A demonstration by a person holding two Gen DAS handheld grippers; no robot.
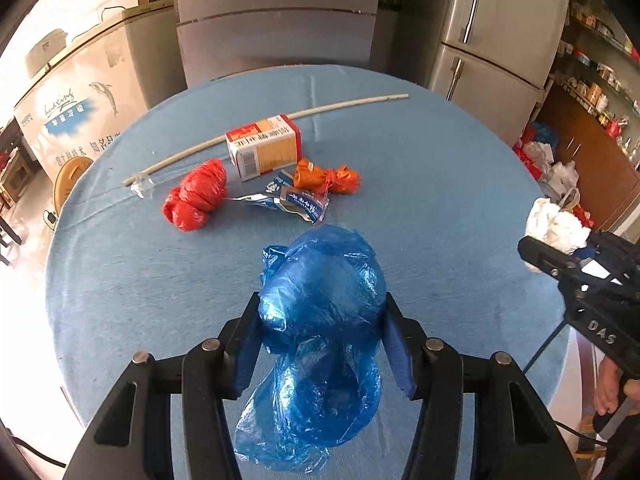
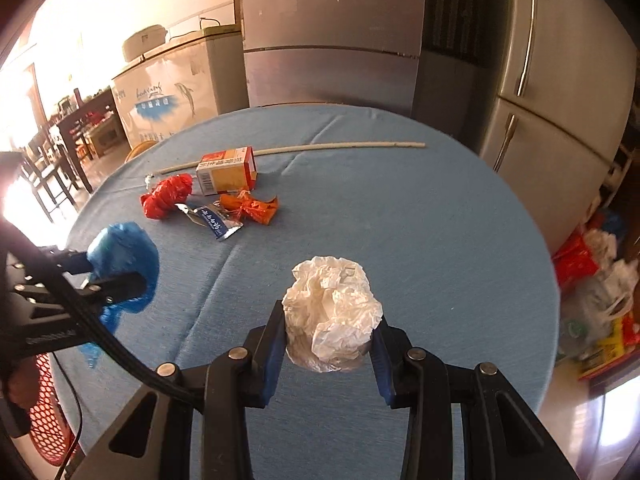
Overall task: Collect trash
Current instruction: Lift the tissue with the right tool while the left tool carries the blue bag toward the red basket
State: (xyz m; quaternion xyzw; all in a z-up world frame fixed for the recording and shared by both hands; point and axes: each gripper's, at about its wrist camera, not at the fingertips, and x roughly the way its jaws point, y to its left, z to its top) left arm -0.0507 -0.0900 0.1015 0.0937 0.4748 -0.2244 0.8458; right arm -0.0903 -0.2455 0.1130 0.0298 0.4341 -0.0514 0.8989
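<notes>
Blue plastic bag, crumpled into a glossy ball with a loose tail hanging toward the lens, fills the space between the blue-padded fingers of the left gripper, whose jaws are clenched on its sides. Beside it, the right gripper has its jaws clamped on a white crumpled paper wad; from the left wrist view the same wad shows at the tip of the right gripper, out past the table's edge. Both loads are held above the round table with its blue cloth.

Taking the carton lying on its side as landmark: a red plastic bag, knotted and bunched, lies on the cloth near its left end. An orange plastic bag, twisted at the middle, sits just in front of its right end. A torn silver-and-blue wrapper lies flat in front of the carton, between the red and orange bundles. A long pale stick runs across the cloth behind the carton, seemingly touching its back edge.

Beyond the table stand a grey refrigerator and a white chest freezer. A red mesh basket shows low beside the left gripper.
</notes>
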